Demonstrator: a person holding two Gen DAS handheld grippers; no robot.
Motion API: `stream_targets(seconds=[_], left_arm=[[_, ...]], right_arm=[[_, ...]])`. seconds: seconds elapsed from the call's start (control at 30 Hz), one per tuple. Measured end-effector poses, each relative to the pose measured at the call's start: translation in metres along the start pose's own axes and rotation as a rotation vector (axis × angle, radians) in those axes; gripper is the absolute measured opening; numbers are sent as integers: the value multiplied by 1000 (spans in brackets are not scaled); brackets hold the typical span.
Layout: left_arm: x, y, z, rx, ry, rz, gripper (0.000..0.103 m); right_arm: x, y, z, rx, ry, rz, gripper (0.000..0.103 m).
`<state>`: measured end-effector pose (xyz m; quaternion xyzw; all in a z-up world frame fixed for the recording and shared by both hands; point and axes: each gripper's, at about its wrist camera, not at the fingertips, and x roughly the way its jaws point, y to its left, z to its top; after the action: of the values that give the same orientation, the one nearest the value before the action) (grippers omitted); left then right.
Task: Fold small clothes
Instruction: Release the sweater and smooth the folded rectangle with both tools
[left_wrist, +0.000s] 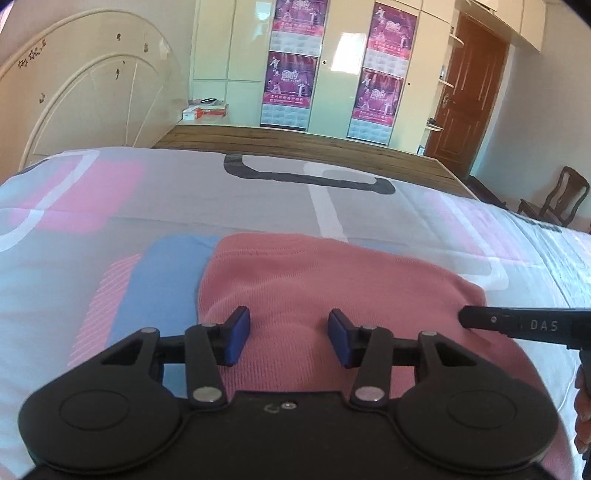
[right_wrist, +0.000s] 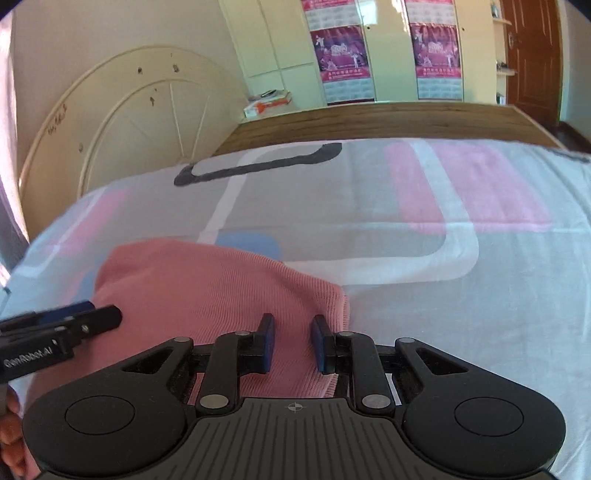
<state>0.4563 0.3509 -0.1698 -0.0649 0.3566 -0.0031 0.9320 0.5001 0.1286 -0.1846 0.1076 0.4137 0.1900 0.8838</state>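
Observation:
A pink knit garment (left_wrist: 325, 280) lies flat on the patterned bedspread (left_wrist: 184, 199); it also shows in the right wrist view (right_wrist: 207, 280). My left gripper (left_wrist: 290, 334) is open, its blue pads just above the garment's near part, holding nothing. My right gripper (right_wrist: 293, 341) is open with a narrower gap, over the garment's right edge, holding nothing. The right gripper's finger shows at the right of the left wrist view (left_wrist: 517, 325). The left gripper's fingers show at the left of the right wrist view (right_wrist: 74, 321).
A cream headboard (left_wrist: 85, 96) stands to the left. A wooden bed frame edge (left_wrist: 303, 138) runs behind the bedspread. Wardrobe doors with purple posters (left_wrist: 291, 66) and a brown door (left_wrist: 472, 88) are beyond. A wooden chair (left_wrist: 554, 199) stands at right.

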Motion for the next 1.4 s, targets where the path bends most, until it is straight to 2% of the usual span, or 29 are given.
stream_targets(seconds=[0.07,0.1,0.2,0.4,0.5,0.6,0.7,0.8,0.83,0.93,1.03,1.17,1.27,1.4], left_arm=[[-16,1,0,-13,-31,4,45],[-25,0,-1,-8,-44,-3,48],[-58,-3,-13,25,-69,-4,48],[-101,-16,-62,60,-23,-12,49],[-108,-29,-86,124,-34,16,53],[-105,-38,-92,146,-43,39,53],[-112,-42,-88,144,-30,42,55],[-119,-41,-89,114,-14,52,60],[-118,-42,-91,98,-8,67,60],[-114,-48,-97,102,10,100,60],[-112,-53,-99,120,25,113,67],[-112,-52,-98,99,52,86,84],[-111,-53,-98,85,69,84,89],[-112,-55,-96,61,98,74,101]], right_arm=[[-11,3,2,-13,-8,-9,20],[-21,5,2,-21,-26,0,20],[-56,10,-6,-45,-57,57,20],[-105,31,-52,-113,-38,125,20],[-111,37,-81,-162,-13,93,20],[-99,34,-106,-233,25,-23,22],[-99,16,-108,-99,39,0,23],[-120,26,-108,-128,-28,4,23],[-121,29,-110,-141,-25,-6,23],[-99,18,-118,-101,68,-63,24],[-97,14,-118,-58,59,-65,27],[-95,14,-115,-51,61,-70,28],[-94,11,-117,-29,63,-65,30],[-98,8,-123,-14,61,-73,37]])
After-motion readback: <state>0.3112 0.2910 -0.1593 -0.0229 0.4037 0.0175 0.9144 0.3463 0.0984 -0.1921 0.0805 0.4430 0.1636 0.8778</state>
